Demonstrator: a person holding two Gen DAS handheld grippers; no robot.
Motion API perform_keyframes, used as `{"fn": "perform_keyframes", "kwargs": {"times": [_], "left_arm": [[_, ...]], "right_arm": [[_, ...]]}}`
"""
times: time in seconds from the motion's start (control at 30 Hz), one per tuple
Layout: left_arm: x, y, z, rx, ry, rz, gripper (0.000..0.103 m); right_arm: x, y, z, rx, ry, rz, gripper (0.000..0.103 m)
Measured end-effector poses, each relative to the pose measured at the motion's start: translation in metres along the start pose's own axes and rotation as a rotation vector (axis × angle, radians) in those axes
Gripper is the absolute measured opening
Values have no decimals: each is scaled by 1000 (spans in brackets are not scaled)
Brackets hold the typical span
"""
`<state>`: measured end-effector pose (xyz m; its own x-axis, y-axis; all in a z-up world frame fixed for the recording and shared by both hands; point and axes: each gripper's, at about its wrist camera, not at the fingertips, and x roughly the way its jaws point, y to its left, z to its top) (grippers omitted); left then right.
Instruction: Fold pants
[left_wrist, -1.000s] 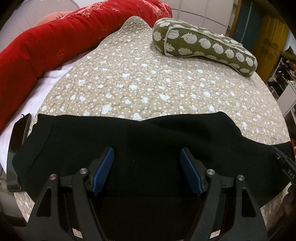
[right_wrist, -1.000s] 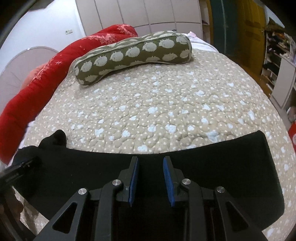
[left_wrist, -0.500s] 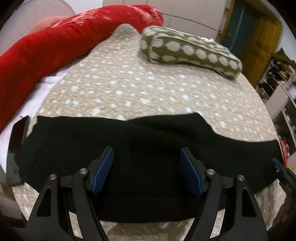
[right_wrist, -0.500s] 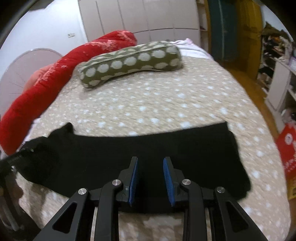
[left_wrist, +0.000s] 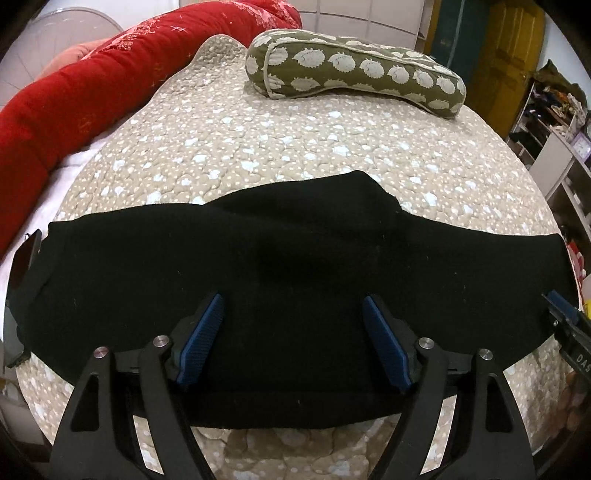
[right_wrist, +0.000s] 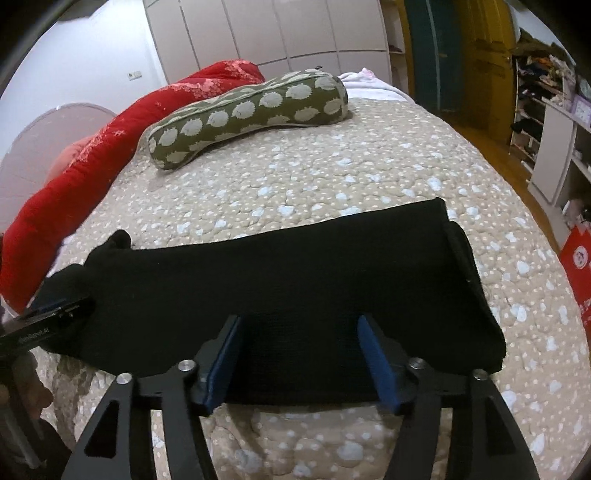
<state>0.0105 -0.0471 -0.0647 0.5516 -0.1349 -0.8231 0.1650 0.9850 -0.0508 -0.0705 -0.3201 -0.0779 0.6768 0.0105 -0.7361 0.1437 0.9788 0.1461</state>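
Observation:
The black pants (left_wrist: 295, 258) lie flat across the near part of the bed as a long folded band, also in the right wrist view (right_wrist: 288, 273). My left gripper (left_wrist: 293, 314) is open above the band's middle, holding nothing. My right gripper (right_wrist: 299, 332) is open above the band's right part, near its end (right_wrist: 476, 295), holding nothing. The right gripper's tip shows at the left wrist view's right edge (left_wrist: 561, 310). The left gripper's body shows at the right wrist view's left edge (right_wrist: 48, 317).
The bed has a beige spotted quilt (left_wrist: 295, 147). A green patterned bolster pillow (left_wrist: 354, 70) lies at the far end. A red blanket (left_wrist: 74, 96) runs along the left side. A dark phone (left_wrist: 24, 254) lies at the pants' left end. Shelves (right_wrist: 554, 147) stand at the right.
My right gripper's jaws have gone from nearly shut to wide open. Both grippers have drawn back toward the near edge, so the pants' near hem now shows.

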Motion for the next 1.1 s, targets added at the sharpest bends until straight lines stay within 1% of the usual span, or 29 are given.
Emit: {"fn": "perform_keyframes", "kwargs": {"times": [0.1, 0.33, 0.43, 0.47, 0.53, 0.6, 0.67, 0.77, 0.83, 0.93, 0.97, 1.03, 1.1], "left_arm": [[0, 0, -1, 3, -4, -3, 80], [1, -4, -4, 28, -3, 4, 82], [1, -6, -5, 37, -7, 15, 82], [1, -7, -5, 39, -6, 20, 82], [-3, -6, -4, 29, 1, 25, 82], [-10, -9, -3, 31, 3, 15, 82], [-17, -18, 0, 56, -16, 0, 82], [-25, -37, 4, 102, -53, -19, 82], [-24, -53, 8, 124, -40, -53, 82], [-22, -72, 11, 153, -34, -73, 82], [-21, -80, 11, 170, -34, -74, 82], [-21, -91, 11, 193, -32, -84, 82], [-19, -102, 12, 212, -31, -92, 82]], "right_arm": [[2, 5, 1, -2, 8, -17, 69], [5, 4, 4, 35, 27, 12, 78], [6, 6, 4, 26, 31, 10, 80], [6, 7, 4, 18, 29, 16, 82], [5, 6, 3, 6, 17, 25, 83], [-3, 1, 1, 31, -3, 52, 81], [-15, -5, 0, 63, -12, 62, 81], [-31, -8, -1, 30, -32, 23, 81], [-38, -12, -2, 16, -40, -18, 81], [-32, -31, -6, 64, 14, -97, 80], [-31, -39, -7, 82, 26, -112, 76], [-34, -55, -9, 122, 33, -111, 75], [-41, -67, -11, 166, 22, -83, 75]]}}
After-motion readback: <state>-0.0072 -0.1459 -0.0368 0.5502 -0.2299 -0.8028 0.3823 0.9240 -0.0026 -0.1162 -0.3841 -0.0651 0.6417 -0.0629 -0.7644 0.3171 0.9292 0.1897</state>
